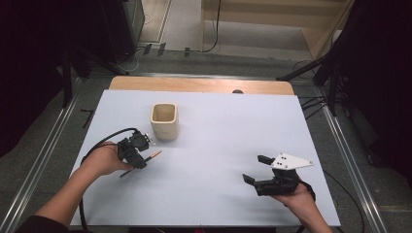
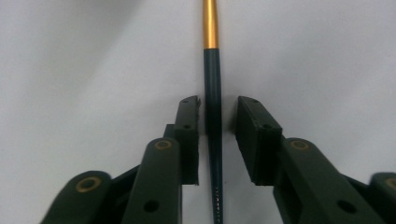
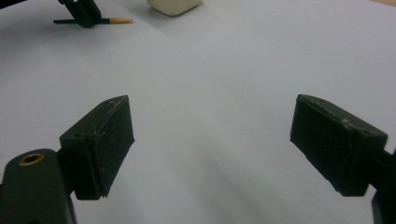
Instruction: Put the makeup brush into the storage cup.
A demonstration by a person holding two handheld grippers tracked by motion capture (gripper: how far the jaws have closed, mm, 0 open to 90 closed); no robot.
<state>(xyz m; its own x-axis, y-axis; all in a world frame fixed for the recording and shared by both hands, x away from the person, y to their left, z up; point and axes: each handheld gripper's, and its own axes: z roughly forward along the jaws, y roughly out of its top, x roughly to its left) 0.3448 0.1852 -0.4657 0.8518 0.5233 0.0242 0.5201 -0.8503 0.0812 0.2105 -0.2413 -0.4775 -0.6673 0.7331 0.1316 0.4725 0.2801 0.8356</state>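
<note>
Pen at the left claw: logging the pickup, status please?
Left claw straddles pen, pads not yet pressing. Right claw open, idle. Pen flat on table, cup apart.

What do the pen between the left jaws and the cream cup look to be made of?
The pen: smooth dark barrel, plastic or lacquered metal by its soft sheen; the gold section reflects a bright streak, so likely polished or anodised metal. The cup: matte cream, thick rounded walls with no glare, suggesting unglazed ceramic or moulded plastic; the look leaves it open.
</note>
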